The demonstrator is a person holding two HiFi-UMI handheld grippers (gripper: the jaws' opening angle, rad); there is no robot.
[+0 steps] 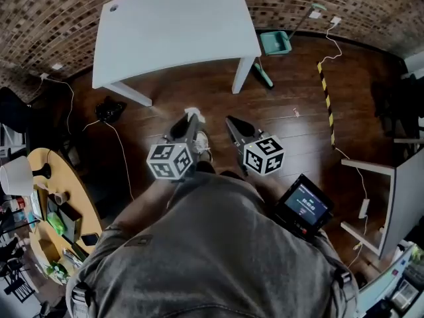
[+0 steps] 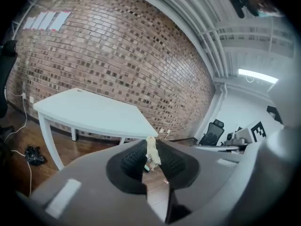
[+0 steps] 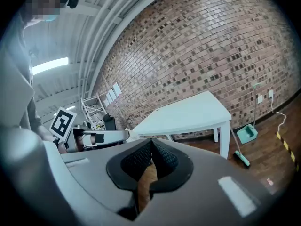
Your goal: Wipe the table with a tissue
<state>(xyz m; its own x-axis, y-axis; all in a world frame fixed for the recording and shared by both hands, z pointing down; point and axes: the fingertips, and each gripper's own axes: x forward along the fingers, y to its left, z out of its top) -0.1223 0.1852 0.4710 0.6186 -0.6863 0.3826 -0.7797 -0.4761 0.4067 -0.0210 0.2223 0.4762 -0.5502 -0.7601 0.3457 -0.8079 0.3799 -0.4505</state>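
Observation:
A pale blue-white table [image 1: 172, 28] stands by the brick wall, ahead of me; it also shows as the table [image 2: 89, 112] in the left gripper view and the table [image 3: 188, 114] in the right gripper view. My left gripper [image 1: 192, 116] is shut on a small white tissue [image 1: 191, 111], and the tissue [image 2: 152, 149] sticks up between the closed jaws. My right gripper [image 1: 228, 121] is shut with nothing in it. Both grippers hang over the wooden floor, well short of the table.
A teal dustpan [image 1: 275, 42] and a brush [image 1: 264, 75] lie by the table's right leg. Cables [image 1: 122, 151] run across the floor at the left. A round wooden table [image 1: 53, 217] with clutter sits at my left. A white frame [image 1: 387, 204] stands at the right.

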